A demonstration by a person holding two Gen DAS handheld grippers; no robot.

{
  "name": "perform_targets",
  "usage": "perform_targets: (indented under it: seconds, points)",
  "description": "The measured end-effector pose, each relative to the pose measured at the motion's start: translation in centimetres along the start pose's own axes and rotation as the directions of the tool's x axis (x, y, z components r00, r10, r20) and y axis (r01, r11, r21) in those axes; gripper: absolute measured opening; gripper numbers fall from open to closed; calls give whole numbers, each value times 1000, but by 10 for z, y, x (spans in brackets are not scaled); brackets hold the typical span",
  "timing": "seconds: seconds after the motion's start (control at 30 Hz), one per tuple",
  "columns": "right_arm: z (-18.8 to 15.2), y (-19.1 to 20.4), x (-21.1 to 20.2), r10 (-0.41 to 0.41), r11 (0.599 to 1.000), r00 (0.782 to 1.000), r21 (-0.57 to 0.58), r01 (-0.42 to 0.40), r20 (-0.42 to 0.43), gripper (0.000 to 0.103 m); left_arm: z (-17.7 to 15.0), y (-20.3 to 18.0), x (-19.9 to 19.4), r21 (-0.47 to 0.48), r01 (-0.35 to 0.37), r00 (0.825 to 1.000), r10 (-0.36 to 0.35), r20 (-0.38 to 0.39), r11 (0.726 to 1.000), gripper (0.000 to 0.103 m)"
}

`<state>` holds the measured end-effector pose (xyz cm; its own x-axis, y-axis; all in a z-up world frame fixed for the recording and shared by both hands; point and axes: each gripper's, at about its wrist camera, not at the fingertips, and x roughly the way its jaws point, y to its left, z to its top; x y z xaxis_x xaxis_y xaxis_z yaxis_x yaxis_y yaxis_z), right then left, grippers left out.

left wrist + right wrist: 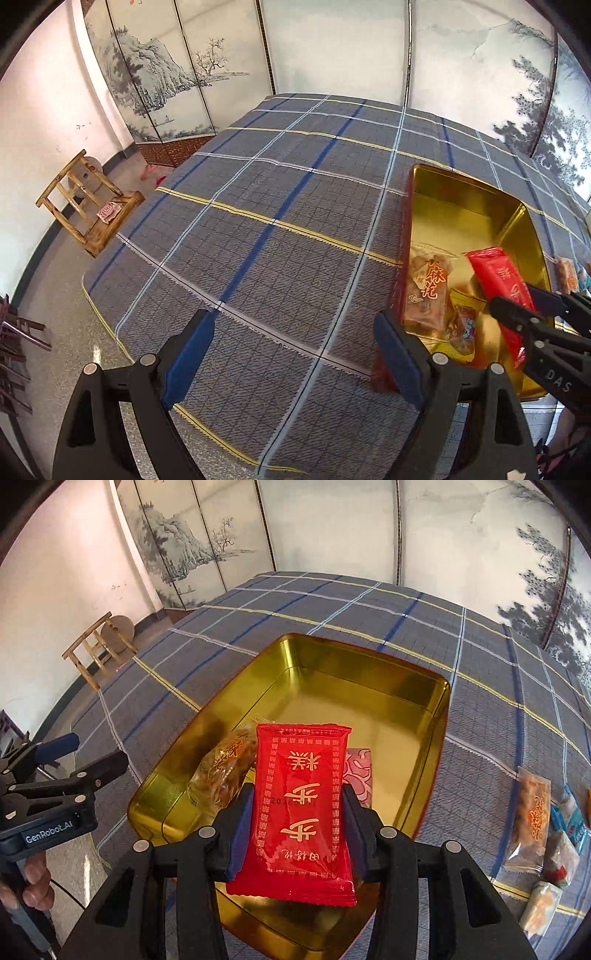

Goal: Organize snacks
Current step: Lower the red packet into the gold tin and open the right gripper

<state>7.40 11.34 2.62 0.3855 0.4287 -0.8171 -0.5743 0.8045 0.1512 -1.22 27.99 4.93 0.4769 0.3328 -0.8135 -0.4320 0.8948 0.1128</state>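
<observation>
looking along the left gripper (291, 354), its jaws stand spread wide with nothing between them, only checked cloth (258, 221) below. at the right edge of this view sits the gold tin (461, 206), and in its near end lie a clear packet of twisted fried dough (428, 291) and a small yellow-wrapped sweet (463, 317). the right gripper (517, 310) reaches in over the tin from the right, carrying a red packet (498, 277). the far half of the tin is bare.

turning to the right wrist view, the right gripper (295, 812) is pinching the red packet (303, 805) by its two long sides, and the packet hangs over the near part of the gold tin (369, 686), not yet set down. behind it in the tin are the dough packet (225, 771) and a pink patterned packet (356, 771). the left gripper (85, 753) shows at the left edge, off the tin, held by a hand (33, 882). on the cloth to the right, outside the tin, several snacks wait: another dough packet (530, 812), a blue and white packet (570, 819), a pale wrapped piece with a red end (559, 860) and a small pale packet (541, 908).

so the sorting looks to be under way rather than nearly done: a few snacks are in, one is about to go in, and at least four are left on the cloth.
</observation>
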Motion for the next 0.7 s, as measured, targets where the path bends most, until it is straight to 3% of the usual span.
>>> perform_targets:
  seconds: [0.43,0.7]
  points:
    - [14,1,26,-125,992,992,-35,125,9,46,-4,4,-10,18,-32,999,32,15,999,86]
    - [12,3,21,-107,993,994,-36,108,30,49,-8,-2,-16,42,-49,999,48,25,998,86]
